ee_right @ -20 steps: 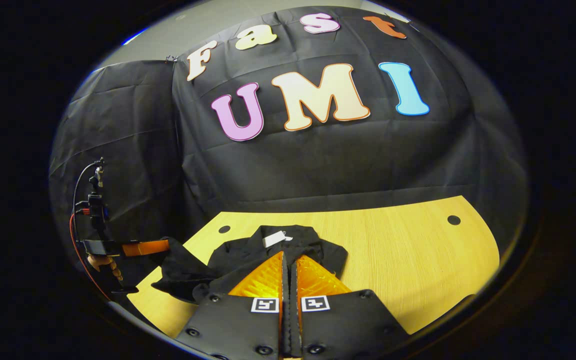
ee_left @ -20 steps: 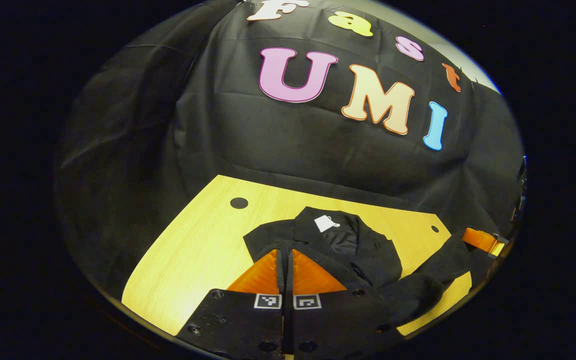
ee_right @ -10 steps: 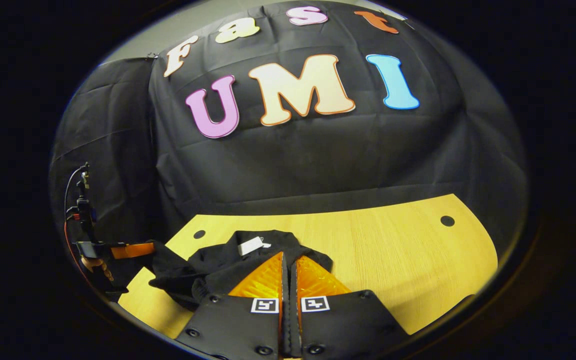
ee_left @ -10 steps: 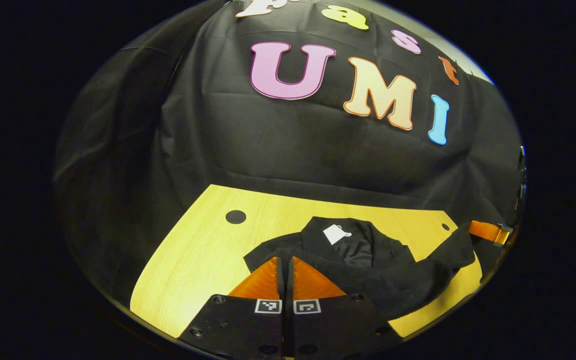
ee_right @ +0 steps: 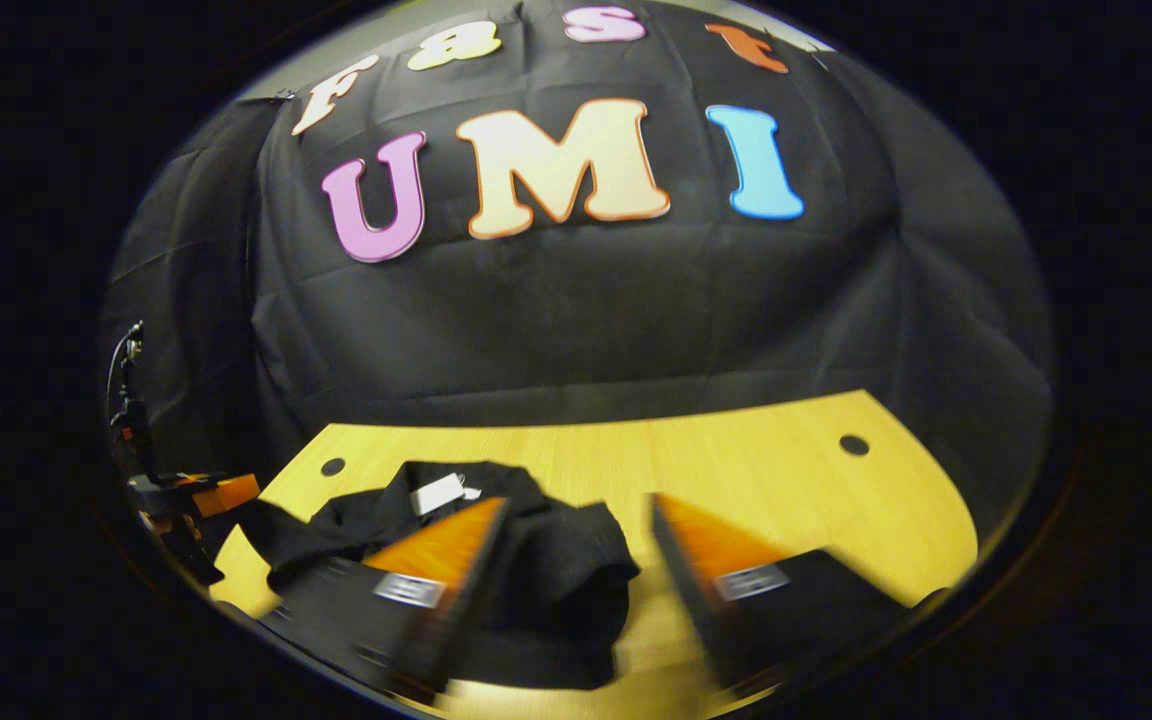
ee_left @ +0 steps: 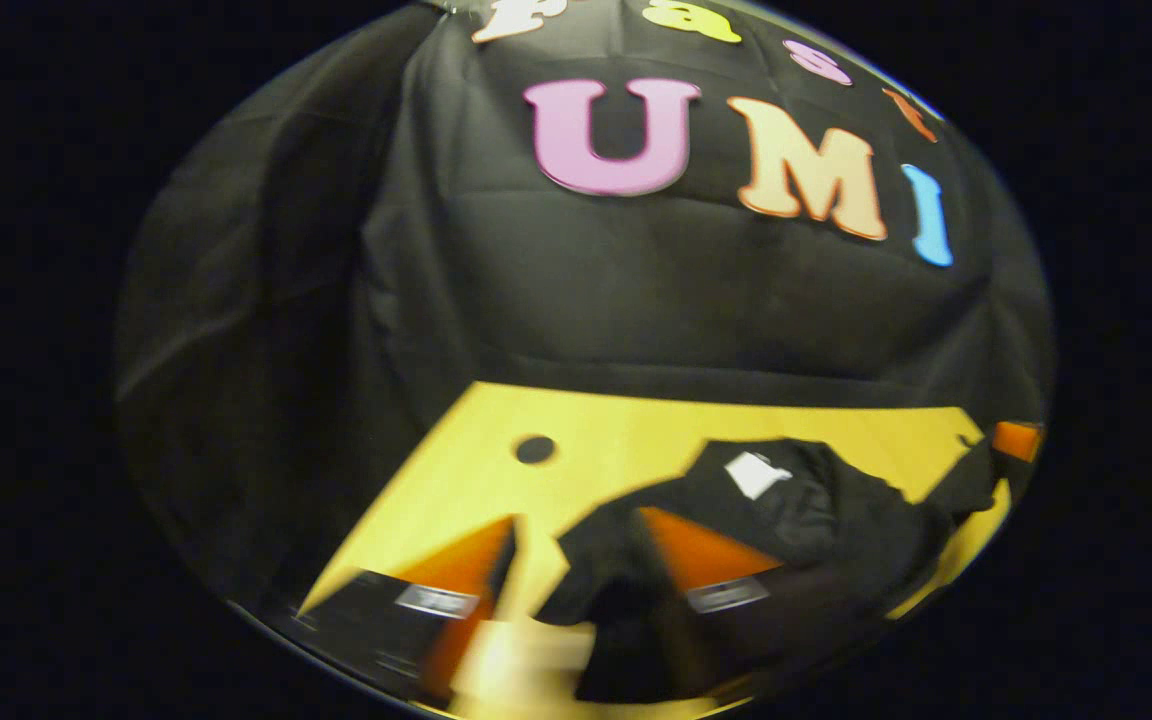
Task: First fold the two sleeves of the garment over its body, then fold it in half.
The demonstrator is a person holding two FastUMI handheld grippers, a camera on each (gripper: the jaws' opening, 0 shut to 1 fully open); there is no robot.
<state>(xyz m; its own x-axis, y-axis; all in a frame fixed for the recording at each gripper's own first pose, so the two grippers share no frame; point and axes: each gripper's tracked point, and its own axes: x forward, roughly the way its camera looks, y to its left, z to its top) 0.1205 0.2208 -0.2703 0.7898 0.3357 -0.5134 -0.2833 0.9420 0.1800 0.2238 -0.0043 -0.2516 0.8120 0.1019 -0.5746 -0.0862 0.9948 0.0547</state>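
A black garment [ee_left: 826, 515] with a white tag [ee_left: 751, 473] lies bunched on the yellow wooden table [ee_left: 456, 470]. My left gripper [ee_left: 576, 520] is open, and a fold of the cloth sits by its right finger. In the right gripper view the garment [ee_right: 556, 570] spreads between and beneath the fingers of my open right gripper [ee_right: 579, 502], with its tag [ee_right: 436, 493] to the left. Both views are blurred by motion. The right gripper [ee_left: 1016, 440] appears at the far right of the left gripper view. The left gripper [ee_right: 206, 492] appears at the left edge of the right gripper view.
The table [ee_right: 786, 480] has small round holes [ee_left: 535, 449] [ee_right: 853, 445] near its back corners. Black cloth walls close off the back and sides. Bare wood stretches to the right of the garment in the right gripper view.
Both grippers were shut half a second ago and now stand open, having let go of the cloth. The garment has slumped onto the table, and both cameras have swung sideways.
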